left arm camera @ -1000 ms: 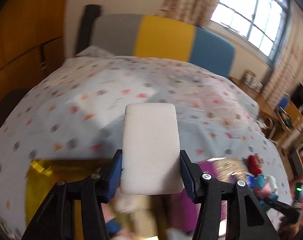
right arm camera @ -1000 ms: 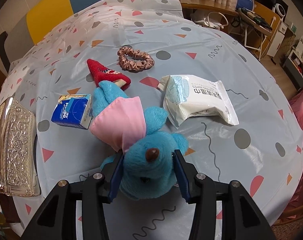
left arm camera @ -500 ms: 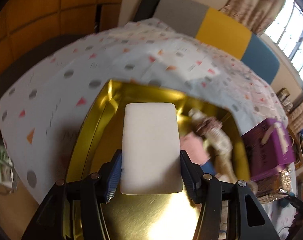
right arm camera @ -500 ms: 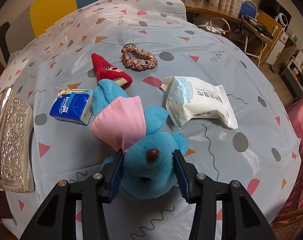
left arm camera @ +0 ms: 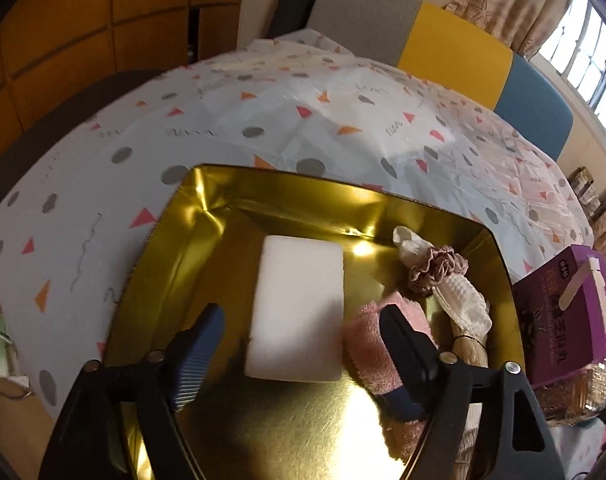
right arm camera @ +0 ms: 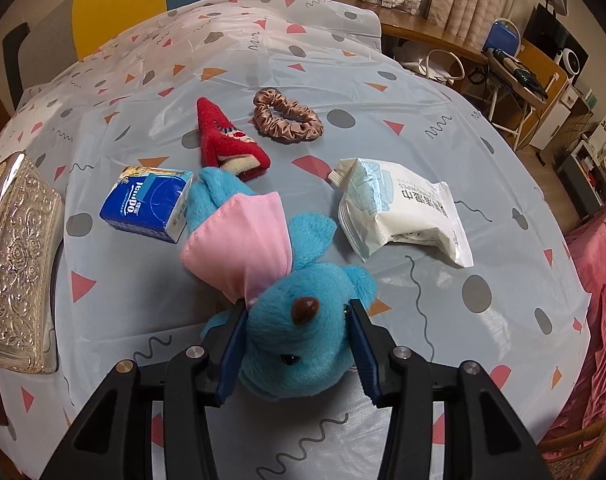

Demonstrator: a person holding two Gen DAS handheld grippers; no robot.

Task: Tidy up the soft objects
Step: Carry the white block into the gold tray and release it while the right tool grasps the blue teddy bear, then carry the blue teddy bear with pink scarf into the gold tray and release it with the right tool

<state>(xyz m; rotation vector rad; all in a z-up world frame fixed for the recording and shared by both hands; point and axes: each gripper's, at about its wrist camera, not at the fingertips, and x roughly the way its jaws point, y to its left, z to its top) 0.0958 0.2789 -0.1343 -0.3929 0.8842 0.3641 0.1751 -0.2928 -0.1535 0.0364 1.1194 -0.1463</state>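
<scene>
A white sponge block [left arm camera: 299,312] lies flat inside the gold tin [left arm camera: 207,216]. My left gripper [left arm camera: 303,344] hovers over it with its jaws opening, and the pads stand clear of the block's sides. A pink towel [left arm camera: 367,344], a mauve scrunchie [left arm camera: 435,268] and a white knitted piece [left arm camera: 463,304] lie in the tin's right half. In the right wrist view my right gripper [right arm camera: 297,344] is shut on the head of a blue plush toy [right arm camera: 299,336] with a pink cloth body [right arm camera: 243,240], which rests on the tablecloth.
On the cloth lie a blue tissue pack [right arm camera: 147,204], a red slipper-shaped plush [right arm camera: 227,140], a brown satin scrunchie [right arm camera: 287,120] and a wet-wipes packet [right arm camera: 399,212]. An embossed silver lid [right arm camera: 19,264] sits at the left. A purple box [left arm camera: 567,312] stands right of the tin.
My left gripper swung down over the gold tin with the white block, then spread its jaws and let the block drop onto the tin floor. The right gripper stayed on the blue plush.
</scene>
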